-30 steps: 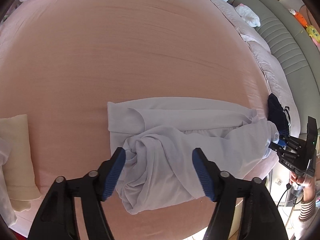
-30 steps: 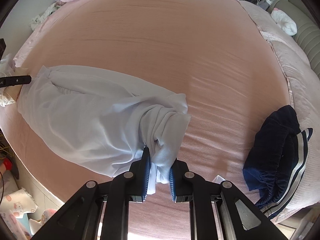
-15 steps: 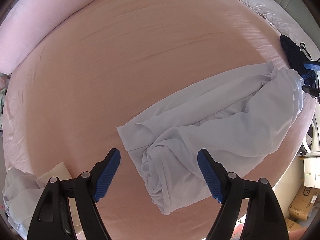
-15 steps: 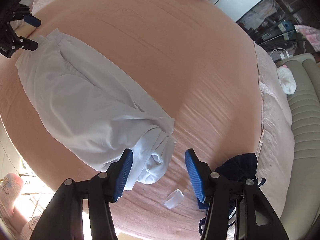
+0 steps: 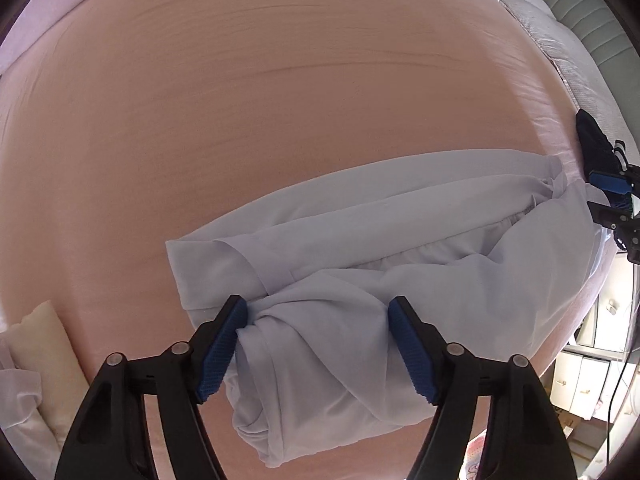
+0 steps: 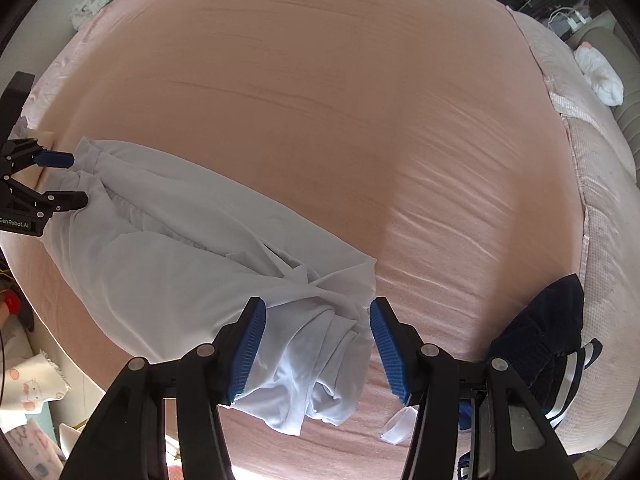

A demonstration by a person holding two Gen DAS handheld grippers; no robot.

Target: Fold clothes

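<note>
A pale lavender-white garment (image 5: 400, 216) lies stretched along the near edge of a pink bed (image 5: 280, 100), bunched at both ends. My left gripper (image 5: 316, 308) points down over one bunched end, its jaws closing. Its left pad (image 5: 224, 340) touches the folds; the right pad (image 5: 408, 348) still stands off the cloth. In the right wrist view, the garment (image 6: 180, 232) runs away to the left. My right gripper (image 6: 316, 304) stands open astride the other bunched end, pads clear of it. Each gripper shows small at the other view's edge: the left gripper (image 6: 52, 180), the right gripper (image 5: 608, 200).
A dark navy garment (image 6: 552, 328) with white stripes lies crumpled to the right, near the bed's edge. A small white scrap (image 6: 396, 428) lies by the right gripper. Cream folded cloth (image 5: 36, 340) sits at the left. A grey-green sofa (image 5: 580, 12) runs beyond the bed.
The right gripper has opened and let go of the garment's end. The left gripper has come down over the other bunched end, and its jaws have narrowed.
</note>
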